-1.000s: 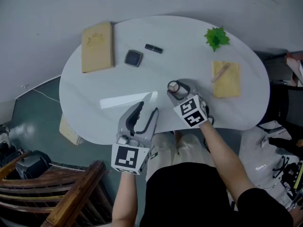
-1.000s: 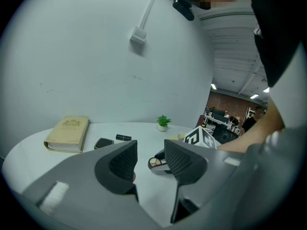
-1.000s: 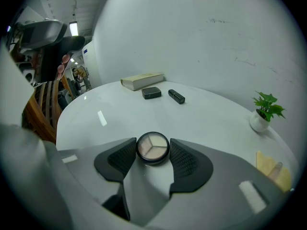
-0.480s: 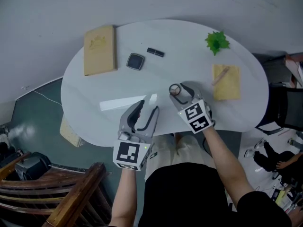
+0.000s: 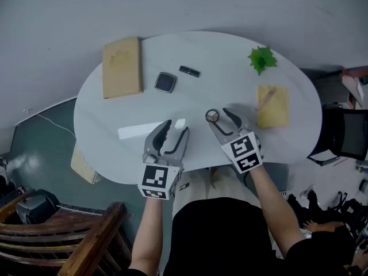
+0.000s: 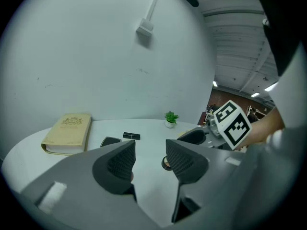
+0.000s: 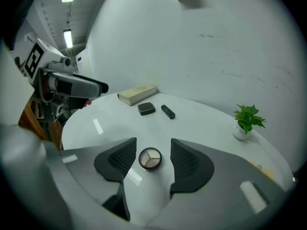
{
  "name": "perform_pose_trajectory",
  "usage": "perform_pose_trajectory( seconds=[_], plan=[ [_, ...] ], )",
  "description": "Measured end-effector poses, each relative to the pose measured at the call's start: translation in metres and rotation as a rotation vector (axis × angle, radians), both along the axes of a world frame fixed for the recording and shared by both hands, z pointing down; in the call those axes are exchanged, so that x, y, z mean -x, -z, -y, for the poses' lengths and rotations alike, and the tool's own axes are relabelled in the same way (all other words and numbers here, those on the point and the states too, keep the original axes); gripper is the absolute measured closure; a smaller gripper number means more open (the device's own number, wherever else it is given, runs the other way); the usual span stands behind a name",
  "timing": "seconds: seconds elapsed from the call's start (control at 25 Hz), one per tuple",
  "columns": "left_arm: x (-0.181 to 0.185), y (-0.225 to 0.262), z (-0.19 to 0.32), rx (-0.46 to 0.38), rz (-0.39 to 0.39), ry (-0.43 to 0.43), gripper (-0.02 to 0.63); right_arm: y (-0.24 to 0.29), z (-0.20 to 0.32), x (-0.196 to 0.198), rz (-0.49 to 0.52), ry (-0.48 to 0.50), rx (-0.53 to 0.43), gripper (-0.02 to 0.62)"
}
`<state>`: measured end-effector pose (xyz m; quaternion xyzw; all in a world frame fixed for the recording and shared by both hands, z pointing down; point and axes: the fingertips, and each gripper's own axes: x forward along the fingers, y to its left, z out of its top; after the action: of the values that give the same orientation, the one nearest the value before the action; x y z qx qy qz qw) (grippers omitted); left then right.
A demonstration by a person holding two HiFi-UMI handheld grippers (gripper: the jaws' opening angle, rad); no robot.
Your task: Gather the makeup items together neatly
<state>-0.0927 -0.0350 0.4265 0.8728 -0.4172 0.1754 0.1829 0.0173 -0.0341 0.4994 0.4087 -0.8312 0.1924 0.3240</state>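
Makeup items lie spread over the white table [image 5: 241, 79], two toward the far side and one near you. Far L, a tan book [image 5: 122, 66] lies flat. Just R of it sits the square compact [image 5: 165, 82], lid shut, w/ the black lipstick [image 5: 188, 71] on its side nearby, not touching it. Your L gripper [image 5: 175, 130] hangs over the near edge, pointing across the table. Its jaws have just been opening and stand abt half apart, w/ nothing btwn them but bare tabletop. The round 3-shade palette [image 5: 212, 116] lies flat nr the table's middle, well apart from the other two. It shows btwn the jaws of your R gripper [image 5: 221, 117], which are spread wide, pads clear of it on both sides, so no grip. Farther R, a small green plant [image 5: 263, 58] stands at the far edge. A yellow pad [image 5: 276, 109] lies nearer you w/ a thin stick [image 5: 266, 98] on it, poss. a brush, too small to tell.
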Motion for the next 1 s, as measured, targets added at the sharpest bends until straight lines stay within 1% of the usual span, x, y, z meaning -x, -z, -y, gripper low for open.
perform_pose_trajectory(
  seconds=[0.4, 0.68, 0.76, 1.0],
  plan=[
    [0.015, -0.020, 0.045, 0.007, 0.024, 0.014, 0.365, 0.031, 0.010, -0.001, 0.023, -0.086, -0.014, 0.379],
    [0.025, -0.042, 0.074, 0.021, 0.067, 0.029, 0.327, 0.044, 0.018, 0.001, 0.024, -0.125, -0.023, 0.379],
    [0.028, -0.048, 0.082, 0.021, 0.085, 0.030, 0.307, 0.046, 0.018, 0.001, 0.022, -0.139, -0.023, 0.379],
    [0.032, -0.071, 0.104, 0.031, 0.120, 0.043, 0.287, 0.045, 0.018, -0.004, 0.009, -0.176, -0.018, 0.379]
  ],
)
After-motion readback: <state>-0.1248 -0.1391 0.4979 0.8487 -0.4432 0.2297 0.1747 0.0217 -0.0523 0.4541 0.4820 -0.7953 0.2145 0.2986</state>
